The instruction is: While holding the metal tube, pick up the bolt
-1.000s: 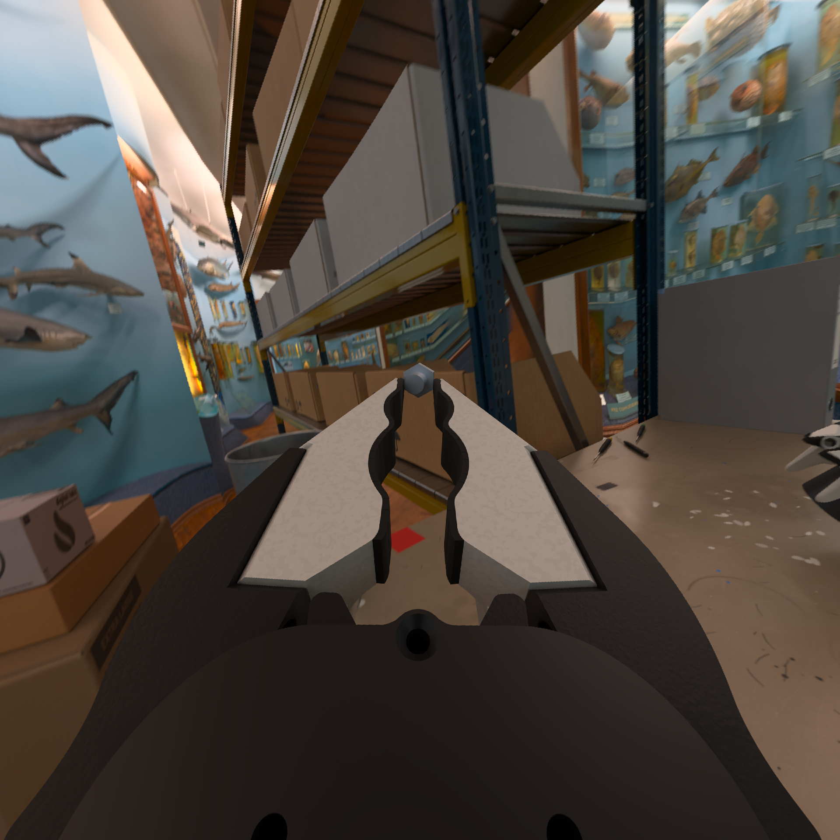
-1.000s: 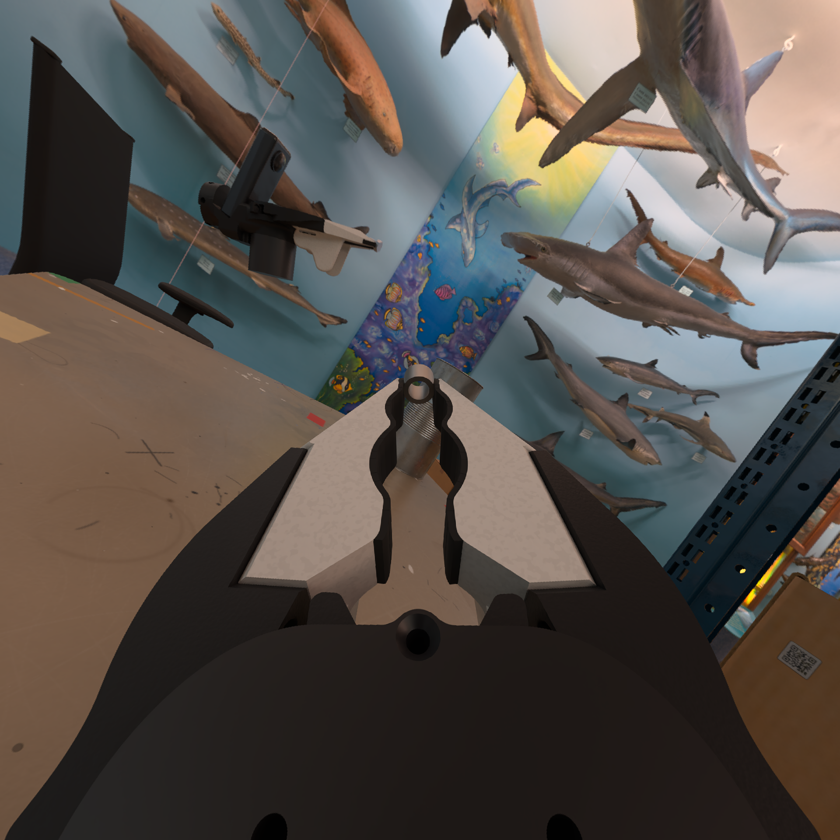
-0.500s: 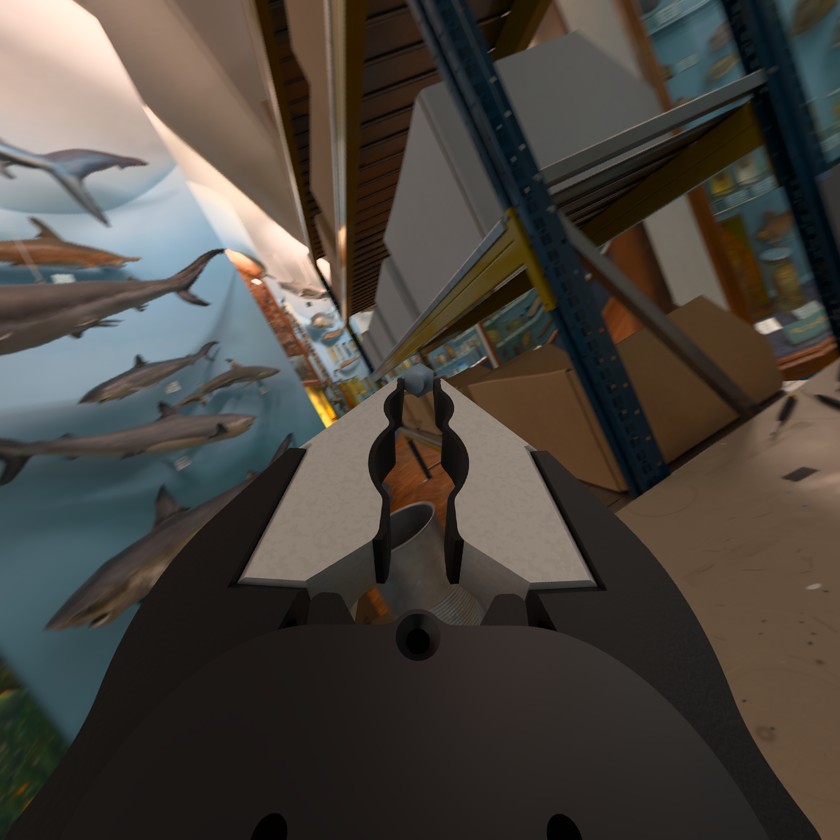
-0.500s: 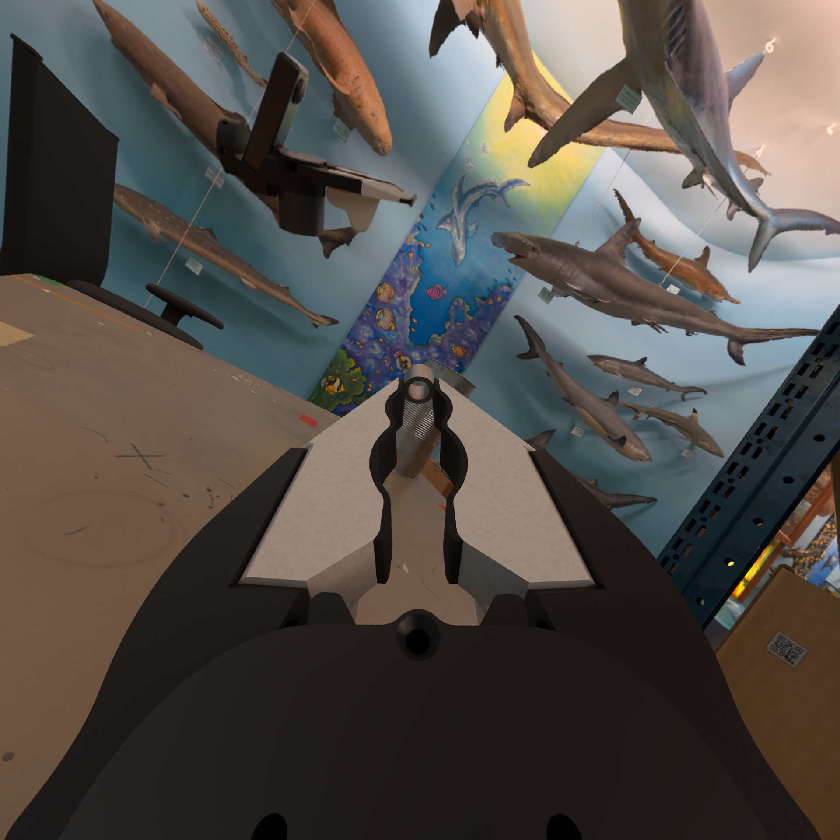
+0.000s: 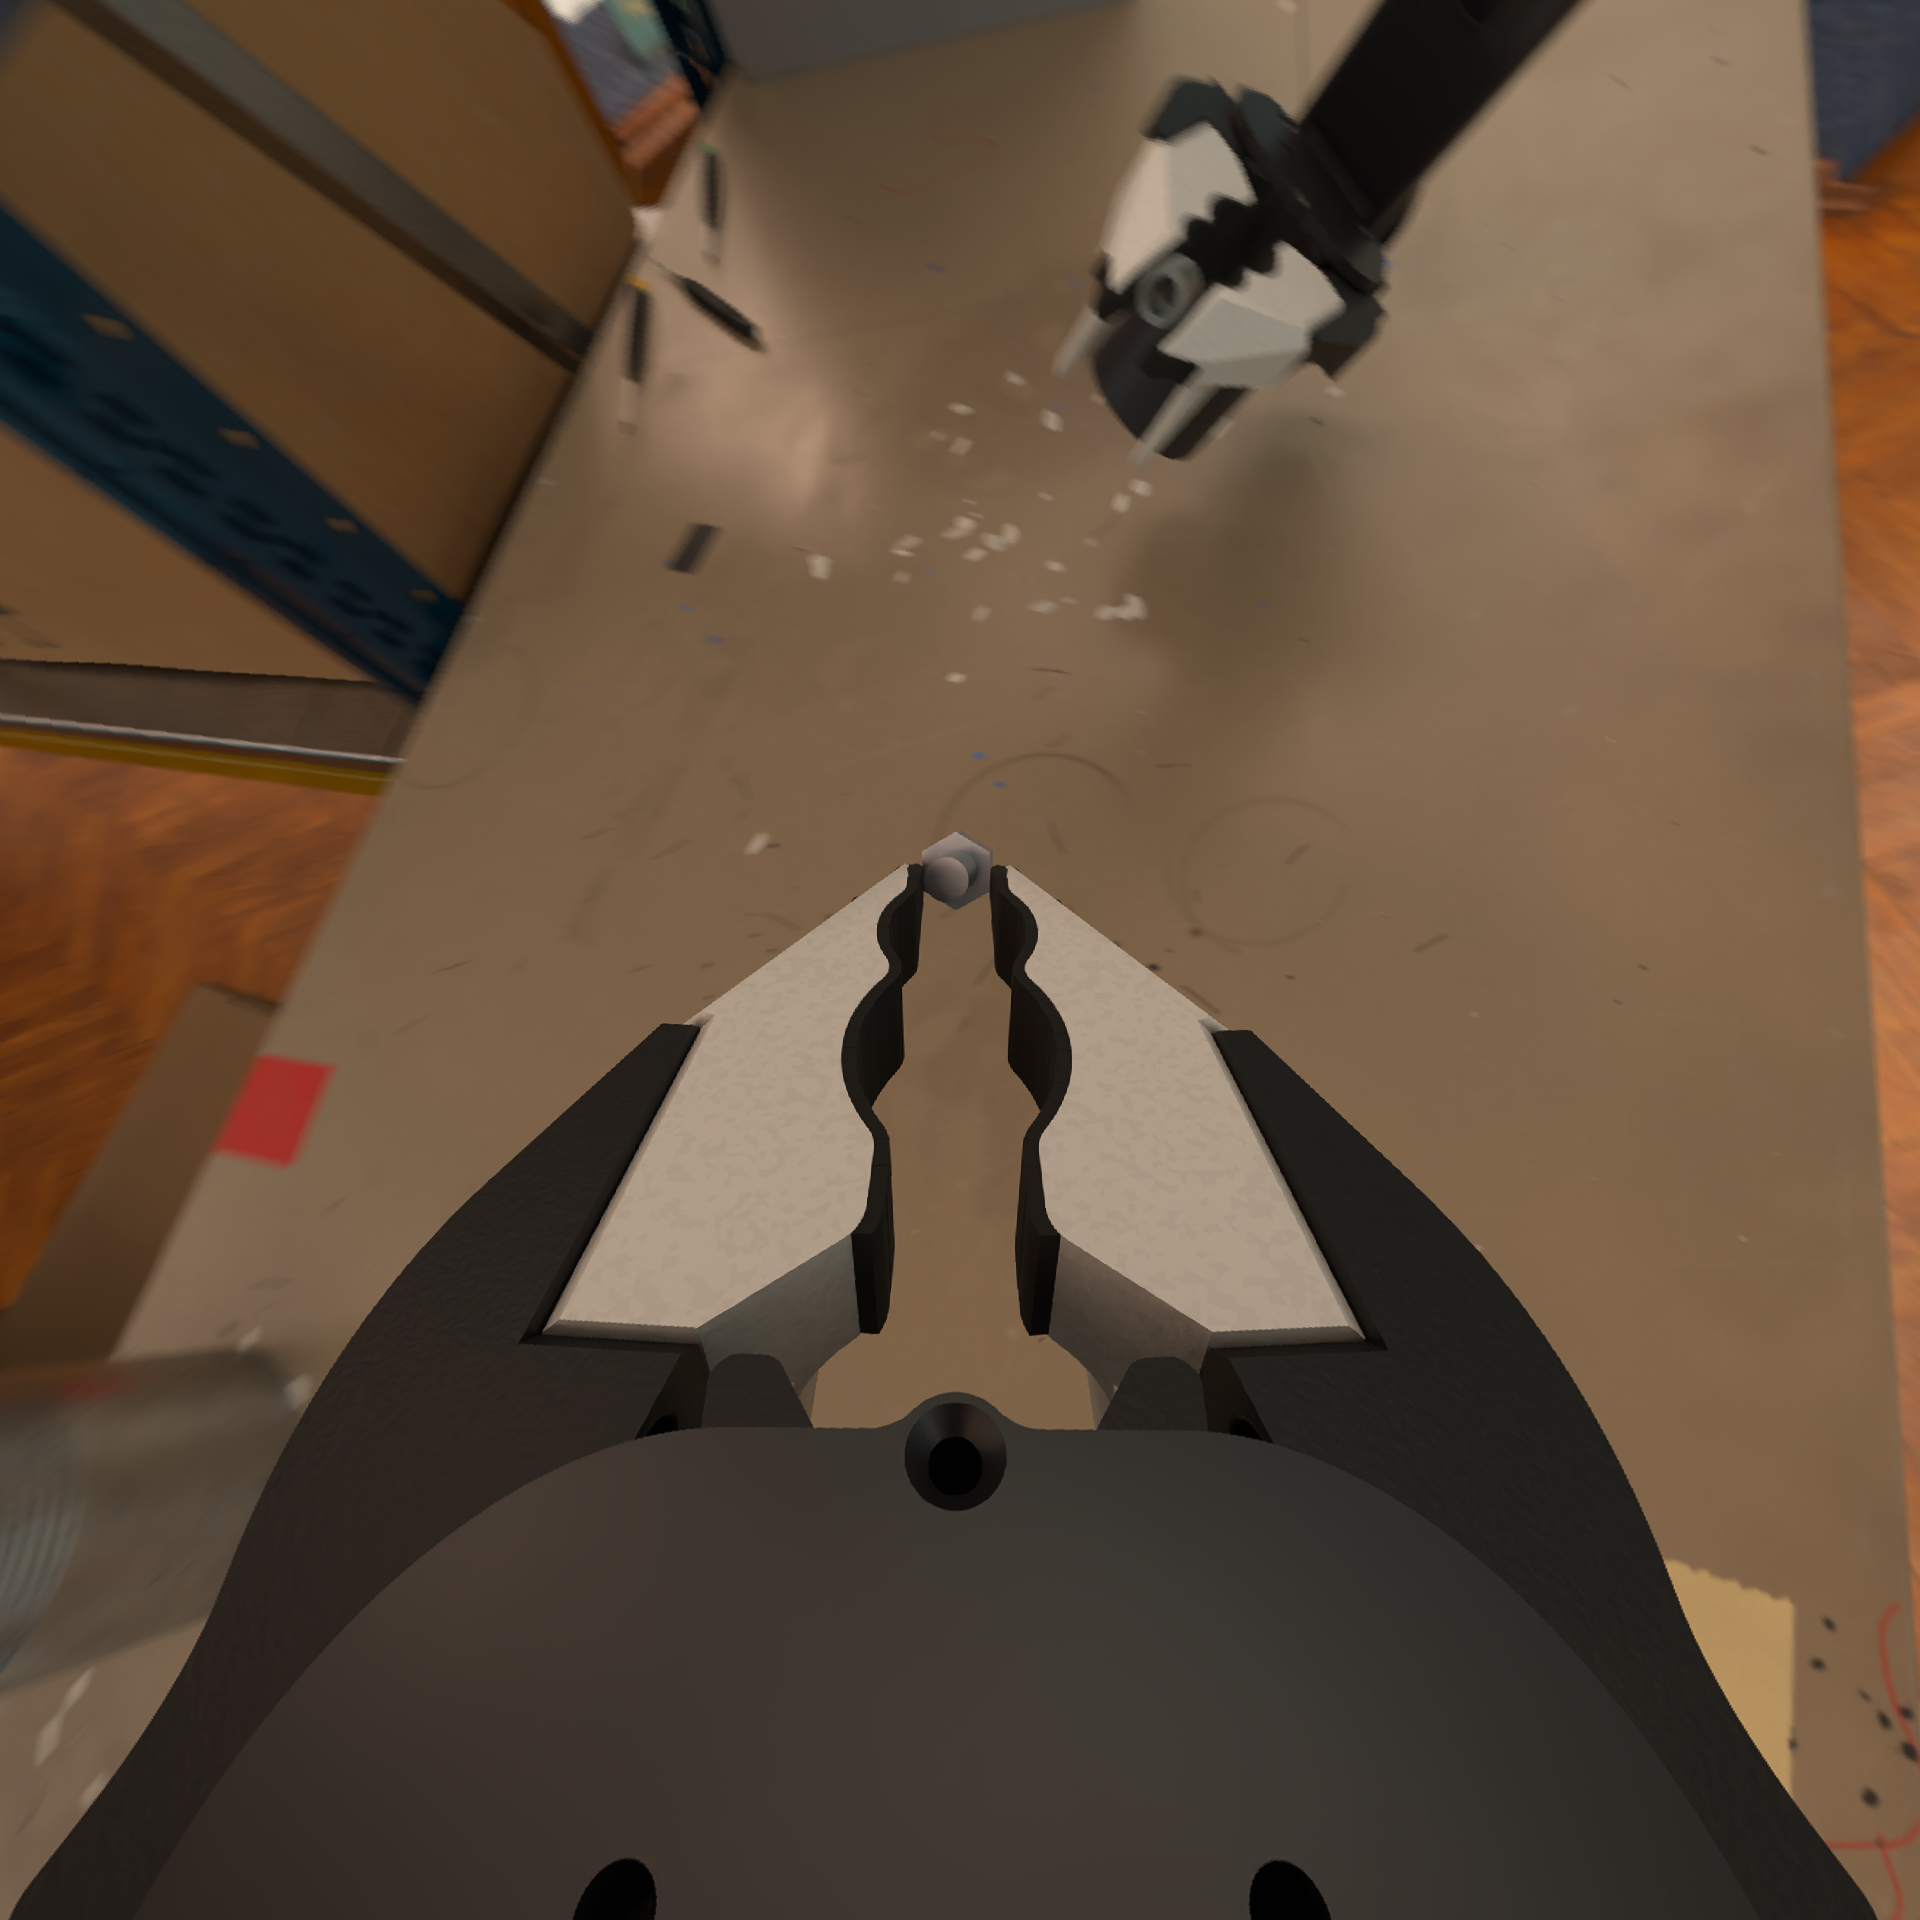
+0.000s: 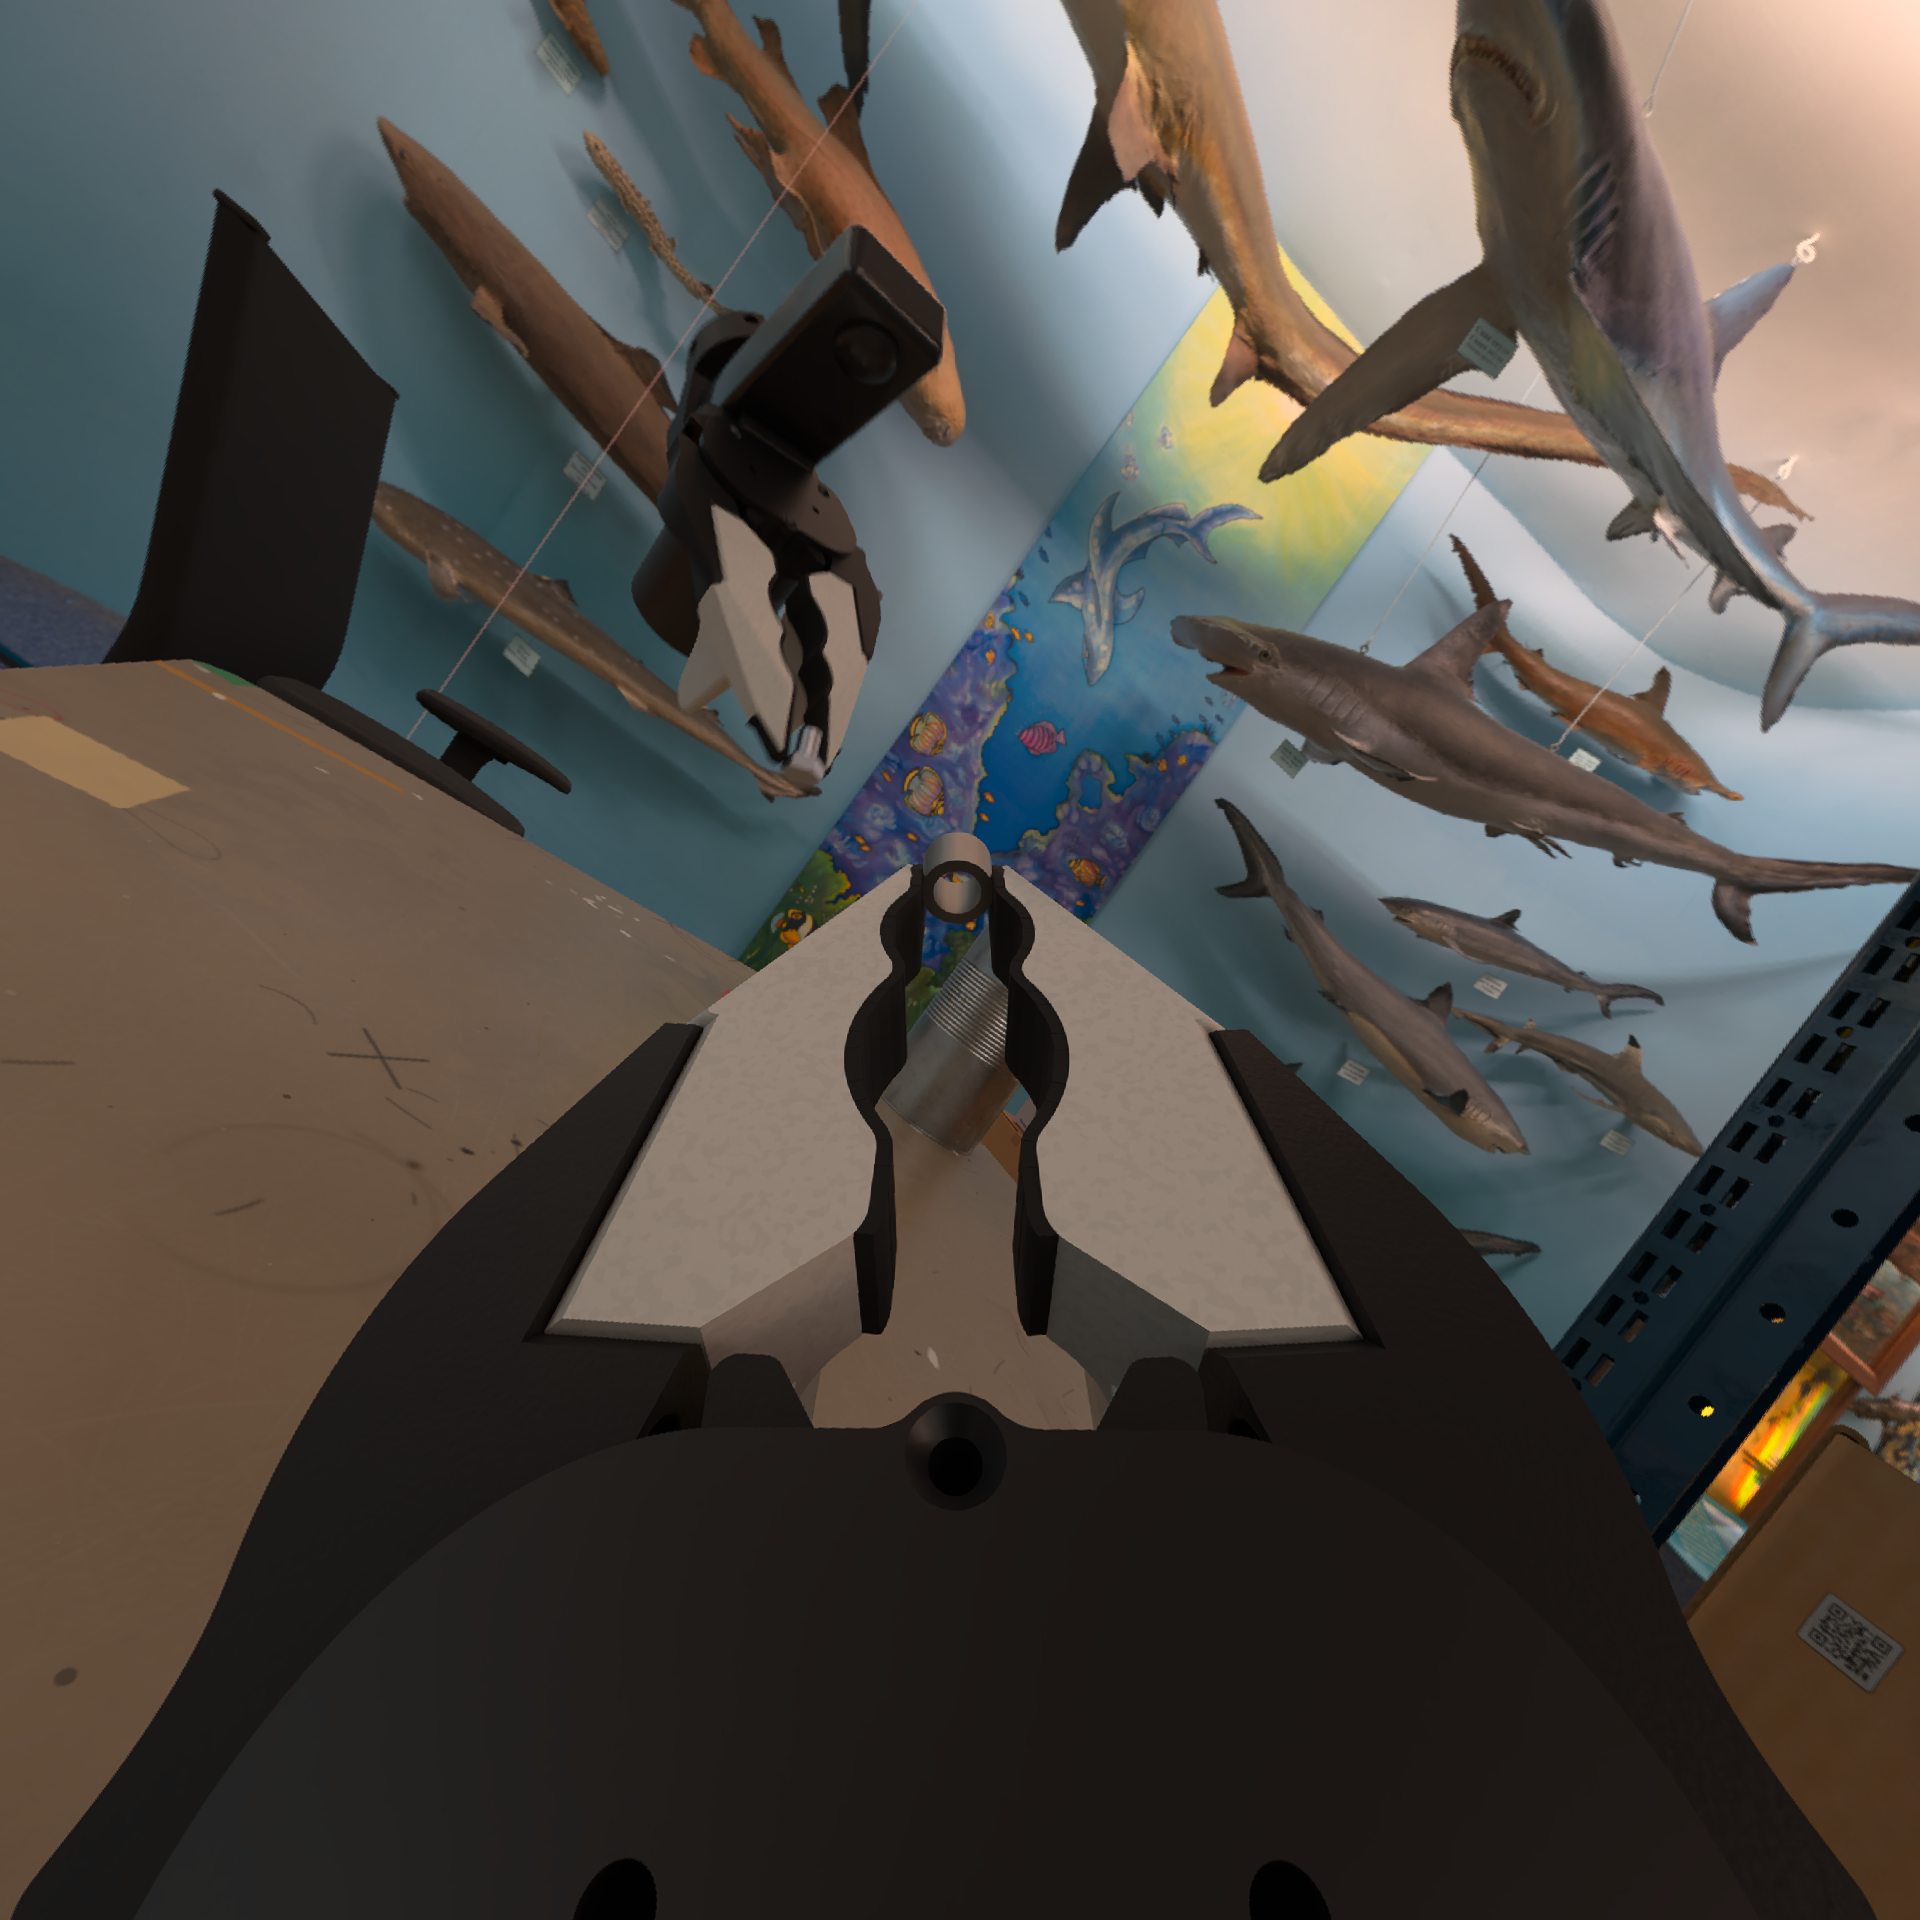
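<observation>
No writing can be read. A square code label (image 6: 1848, 1656) sits on a brown box at four o'clock in the right wrist view; small tags (image 6: 1290, 757) hang by the sharks, too small to make out.

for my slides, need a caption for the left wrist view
Left gripper pinches the bolt above the workbench; the right gripper grips the metal tube beyond.
</observation>
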Robot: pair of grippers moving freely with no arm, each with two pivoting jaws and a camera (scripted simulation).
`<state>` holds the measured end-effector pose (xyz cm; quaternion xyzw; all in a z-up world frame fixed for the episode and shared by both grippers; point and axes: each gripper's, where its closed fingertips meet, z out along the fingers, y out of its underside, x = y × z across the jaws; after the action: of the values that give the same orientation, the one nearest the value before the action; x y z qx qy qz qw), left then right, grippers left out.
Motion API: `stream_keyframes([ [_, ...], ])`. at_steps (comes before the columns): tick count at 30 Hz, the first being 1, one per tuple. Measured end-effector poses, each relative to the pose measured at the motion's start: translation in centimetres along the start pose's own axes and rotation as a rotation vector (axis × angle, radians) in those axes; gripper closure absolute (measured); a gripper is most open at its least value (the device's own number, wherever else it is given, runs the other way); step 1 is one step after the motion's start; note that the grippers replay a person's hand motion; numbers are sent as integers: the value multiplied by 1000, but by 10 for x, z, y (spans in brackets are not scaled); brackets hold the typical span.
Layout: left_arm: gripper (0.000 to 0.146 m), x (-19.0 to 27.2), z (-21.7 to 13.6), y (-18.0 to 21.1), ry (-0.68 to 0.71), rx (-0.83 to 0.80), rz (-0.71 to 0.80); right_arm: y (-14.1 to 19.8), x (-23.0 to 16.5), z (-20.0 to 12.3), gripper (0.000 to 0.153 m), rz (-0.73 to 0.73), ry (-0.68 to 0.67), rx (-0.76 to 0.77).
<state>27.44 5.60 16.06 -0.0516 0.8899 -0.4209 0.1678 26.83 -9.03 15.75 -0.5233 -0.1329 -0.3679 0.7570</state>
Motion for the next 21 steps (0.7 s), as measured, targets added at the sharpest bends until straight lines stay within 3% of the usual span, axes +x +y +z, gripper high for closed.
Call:
stream_keyframes([
  [3,133,18,26,7,105,-27,-3,1,-3,1,141,-4,-17,-1],
  [6,133,21,39,11,120,-62,13,-6,-8,0,141,-28,-45,20],
  [21,133,48,64,20,270,-106,17,-8,-33,9,141,-151,-171,-60],
])
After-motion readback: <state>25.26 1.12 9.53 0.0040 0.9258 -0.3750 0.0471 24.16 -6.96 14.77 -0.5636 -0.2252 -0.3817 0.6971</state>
